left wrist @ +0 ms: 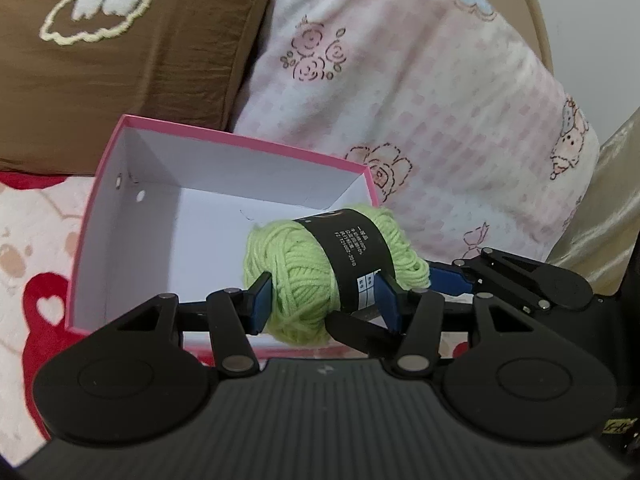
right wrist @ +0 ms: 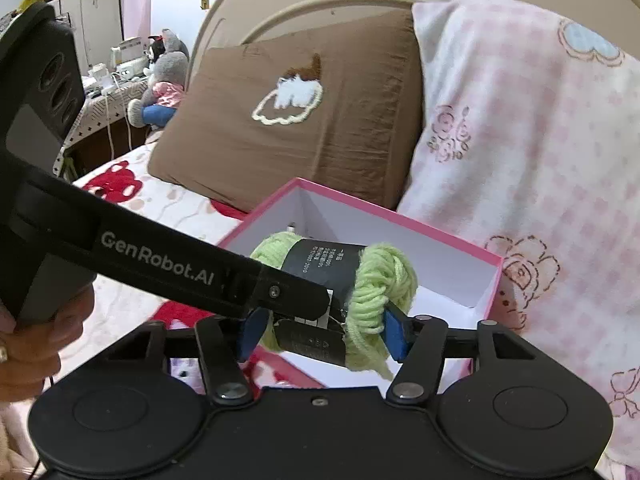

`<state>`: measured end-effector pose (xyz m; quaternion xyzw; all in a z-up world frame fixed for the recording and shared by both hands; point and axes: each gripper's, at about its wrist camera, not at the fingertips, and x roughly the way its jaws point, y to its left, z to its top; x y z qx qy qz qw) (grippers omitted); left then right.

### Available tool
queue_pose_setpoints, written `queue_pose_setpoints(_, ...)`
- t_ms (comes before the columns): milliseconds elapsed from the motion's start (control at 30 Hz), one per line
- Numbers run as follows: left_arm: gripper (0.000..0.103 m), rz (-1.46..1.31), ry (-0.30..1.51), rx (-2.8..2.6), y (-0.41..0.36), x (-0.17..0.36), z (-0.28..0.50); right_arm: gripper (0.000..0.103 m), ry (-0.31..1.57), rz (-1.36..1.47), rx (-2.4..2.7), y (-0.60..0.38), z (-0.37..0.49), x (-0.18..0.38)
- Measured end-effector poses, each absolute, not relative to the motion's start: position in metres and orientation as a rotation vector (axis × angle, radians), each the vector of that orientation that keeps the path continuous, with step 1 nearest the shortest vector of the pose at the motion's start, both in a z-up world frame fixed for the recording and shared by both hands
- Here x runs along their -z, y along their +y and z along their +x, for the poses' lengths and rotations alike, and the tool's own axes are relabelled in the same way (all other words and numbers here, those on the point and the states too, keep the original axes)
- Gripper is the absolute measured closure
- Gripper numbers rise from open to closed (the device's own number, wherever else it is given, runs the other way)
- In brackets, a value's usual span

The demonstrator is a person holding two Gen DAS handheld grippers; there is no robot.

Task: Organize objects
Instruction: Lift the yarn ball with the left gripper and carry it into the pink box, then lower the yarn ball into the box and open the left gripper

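Observation:
A light green yarn ball (left wrist: 316,272) with a black paper label hangs over the near edge of an open pink box (left wrist: 224,140) with a white inside. My left gripper (left wrist: 324,296) is shut on the yarn, its blue pads on both sides. My right gripper (right wrist: 320,332) is also shut on the same yarn ball (right wrist: 380,280), gripping its near end beside the label. The left gripper's arm (right wrist: 160,264) crosses the right wrist view from the left. The box (right wrist: 492,280) holds nothing else that I can see.
The box lies on a bed with a red and white patterned cover (left wrist: 28,264). A brown pillow (right wrist: 288,120) and a pink checked pillow (right wrist: 540,160) lean on the headboard behind it. A plush toy (right wrist: 164,80) sits on a cluttered table at far left.

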<state>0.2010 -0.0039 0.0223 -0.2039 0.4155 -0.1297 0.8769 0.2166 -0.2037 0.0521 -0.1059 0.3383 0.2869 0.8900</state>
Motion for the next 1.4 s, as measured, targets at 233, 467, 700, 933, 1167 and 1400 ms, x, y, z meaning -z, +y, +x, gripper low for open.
queue_pose_setpoints(233, 0.051, -0.414, 0.902, 0.254, -0.013, 0.009, 0.242, 0.044, 0.741, -0.258, -0.575, -0.206, 0.252, -0.024)
queue_pose_setpoints(467, 0.051, -0.408, 0.92, 0.225, -0.016, 0.04, 0.285, 0.044, 0.797, -0.304, -0.522, -0.2, 0.288, 0.012)
queue_pose_setpoints(700, 0.051, -0.44, 0.935, 0.201, -0.014, 0.061, 0.315, 0.05, 0.839, -0.413, -0.448, -0.185, 0.312, 0.037)
queue_pose_setpoints(933, 0.056, -0.496, 0.989, 0.182, -0.009, 0.082, 0.334, 0.076, 0.85, -0.594, -0.342, -0.171, 0.323, 0.052)
queue_pose_setpoints(1167, 0.057, -0.503, 0.967, 0.172, -0.01, 0.083, 0.334, 0.078, 0.85, -0.535, -0.402, -0.179, 0.326, 0.045)
queue_pose_setpoints(1400, 0.057, -0.384, 0.928, 0.188, -0.032, 0.076, 0.339, 0.078, 0.81, -0.654, -0.442, -0.187, 0.314, 0.049)
